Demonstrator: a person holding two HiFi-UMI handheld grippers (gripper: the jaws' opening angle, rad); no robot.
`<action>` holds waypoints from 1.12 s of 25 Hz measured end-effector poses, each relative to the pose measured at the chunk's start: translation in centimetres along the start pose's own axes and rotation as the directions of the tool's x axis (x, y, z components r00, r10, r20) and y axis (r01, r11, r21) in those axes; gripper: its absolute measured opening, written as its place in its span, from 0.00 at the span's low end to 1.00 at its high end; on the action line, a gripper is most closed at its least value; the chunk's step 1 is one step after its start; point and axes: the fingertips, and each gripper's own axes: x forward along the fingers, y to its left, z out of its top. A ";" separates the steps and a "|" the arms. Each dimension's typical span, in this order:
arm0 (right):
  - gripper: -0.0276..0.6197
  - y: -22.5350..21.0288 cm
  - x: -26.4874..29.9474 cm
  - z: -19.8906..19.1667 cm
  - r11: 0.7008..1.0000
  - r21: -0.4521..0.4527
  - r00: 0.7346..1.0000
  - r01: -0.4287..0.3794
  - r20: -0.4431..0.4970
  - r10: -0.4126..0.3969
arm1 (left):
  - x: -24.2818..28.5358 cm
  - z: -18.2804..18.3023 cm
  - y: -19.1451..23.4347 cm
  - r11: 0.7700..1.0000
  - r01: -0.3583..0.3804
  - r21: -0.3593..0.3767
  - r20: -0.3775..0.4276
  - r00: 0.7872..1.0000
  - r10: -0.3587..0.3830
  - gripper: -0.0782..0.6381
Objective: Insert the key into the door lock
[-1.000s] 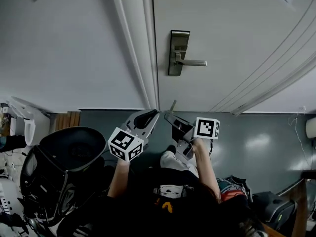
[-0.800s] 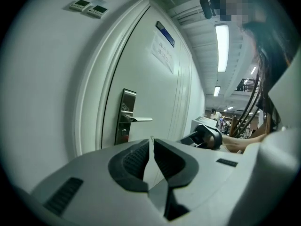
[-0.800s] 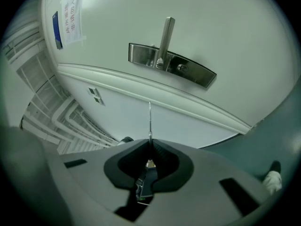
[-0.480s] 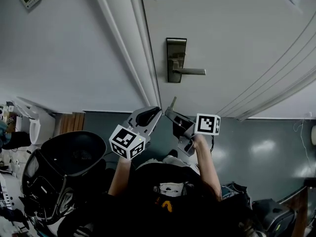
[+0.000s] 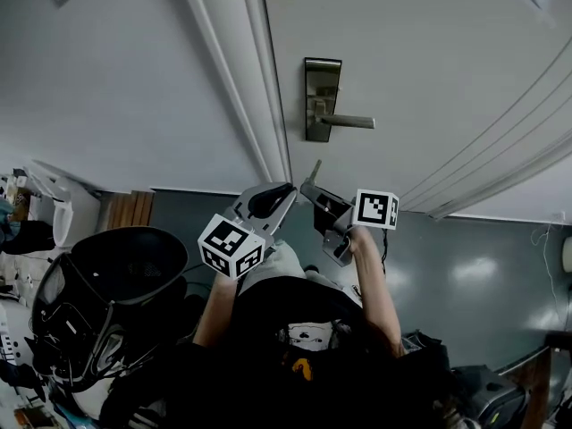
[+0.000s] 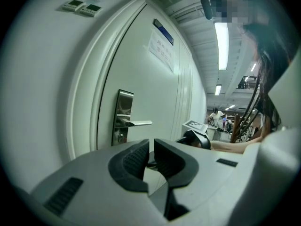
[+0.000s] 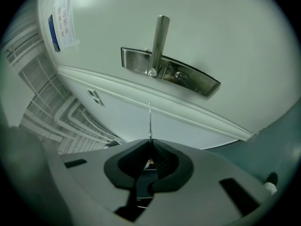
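The paper notice (image 6: 161, 51) and the blue plate (image 6: 163, 32) above it on the white door (image 5: 429, 61) both carry print, too small to read in any view; the same goes for the two wall controllers (image 6: 82, 6) beside the frame.

The left gripper view alone shows a lit hall past the door's edge, with ceiling light strips (image 6: 221, 39); only the head view takes in the black chair (image 5: 125, 266) at the person's left; only the right gripper view shows the keyhole (image 7: 178, 75), a small round cylinder in the plate of the door lock (image 5: 323, 99), beside the lever handle (image 5: 350, 121).

The right gripper (image 7: 150, 144) is pressed together on the key (image 7: 150, 119); the blade juts out edge-on, a thin line aimed at the door, its tip below the lock plate and apart from it.

The left gripper (image 6: 151, 147) holds its jaws a narrow slit apart, with nothing between them; it sits just beside the right gripper, below the lock.
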 end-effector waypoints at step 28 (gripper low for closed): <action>0.07 -6.4 4.3 5.6 0.994 0.081 0.996 -0.075 -0.051 0.079 | 2.7 -1.4 2.7 0.998 0.023 0.050 -0.035 0.999 -0.022 0.16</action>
